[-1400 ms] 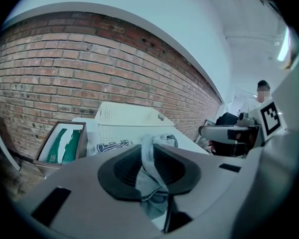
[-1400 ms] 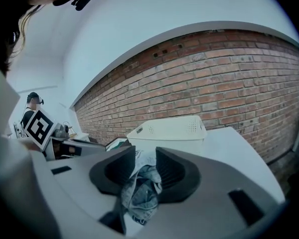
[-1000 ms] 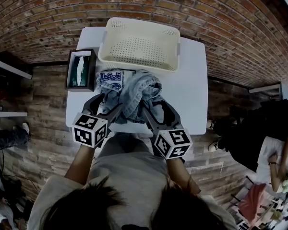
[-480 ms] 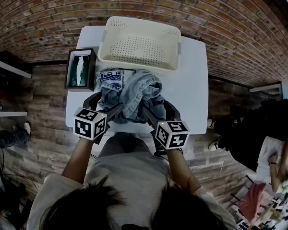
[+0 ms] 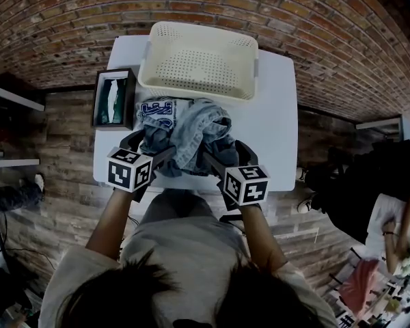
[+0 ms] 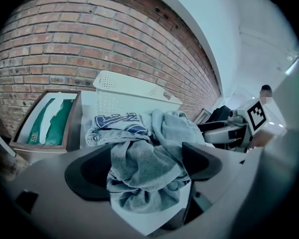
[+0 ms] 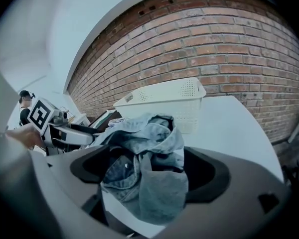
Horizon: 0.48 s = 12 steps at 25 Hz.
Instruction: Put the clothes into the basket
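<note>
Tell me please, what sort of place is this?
Probably an indoor workroom or studio, not clearly a home: a brick wall, a wood-plank floor, and a white table holding a laundry basket and clothes.

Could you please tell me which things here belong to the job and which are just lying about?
For the job:
- heap of clothes on the table
- white basket, nothing in it yet

Just lying about:
- dark box with green contents, left of the clothes

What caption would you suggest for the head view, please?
Left gripper and right gripper, jaws just opened wider, straddle the denim clothes on the table before the empty basket.
</note>
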{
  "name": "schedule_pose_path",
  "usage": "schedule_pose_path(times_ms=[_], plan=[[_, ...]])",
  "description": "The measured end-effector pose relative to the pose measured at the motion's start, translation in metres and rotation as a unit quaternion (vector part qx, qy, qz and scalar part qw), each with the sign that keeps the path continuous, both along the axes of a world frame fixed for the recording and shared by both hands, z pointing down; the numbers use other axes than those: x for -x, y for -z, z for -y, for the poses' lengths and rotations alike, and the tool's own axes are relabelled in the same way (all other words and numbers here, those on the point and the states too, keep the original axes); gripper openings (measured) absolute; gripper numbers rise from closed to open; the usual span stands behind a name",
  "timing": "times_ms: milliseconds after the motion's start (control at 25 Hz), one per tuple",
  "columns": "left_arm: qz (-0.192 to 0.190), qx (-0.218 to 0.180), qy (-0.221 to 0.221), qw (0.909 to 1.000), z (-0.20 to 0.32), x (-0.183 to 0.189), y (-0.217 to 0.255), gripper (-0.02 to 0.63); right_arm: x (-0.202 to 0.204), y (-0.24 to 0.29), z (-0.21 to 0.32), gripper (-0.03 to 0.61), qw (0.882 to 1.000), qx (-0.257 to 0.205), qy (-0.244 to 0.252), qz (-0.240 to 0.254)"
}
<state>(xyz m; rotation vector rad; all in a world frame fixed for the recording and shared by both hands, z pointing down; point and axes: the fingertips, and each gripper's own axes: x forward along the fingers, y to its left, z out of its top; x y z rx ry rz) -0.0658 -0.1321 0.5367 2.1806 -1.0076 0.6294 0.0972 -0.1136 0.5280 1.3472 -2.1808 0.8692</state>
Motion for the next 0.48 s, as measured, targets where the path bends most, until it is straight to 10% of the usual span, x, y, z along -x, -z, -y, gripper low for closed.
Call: schedule_pose_path(times_ms=[480], plan=[[-0.016,0.076,-0.002,0.9969,0.007,0.005,-0.036,0.558,-0.014,-0.042,0.010,0.525,0.996,0.067,0.039,-0.040]])
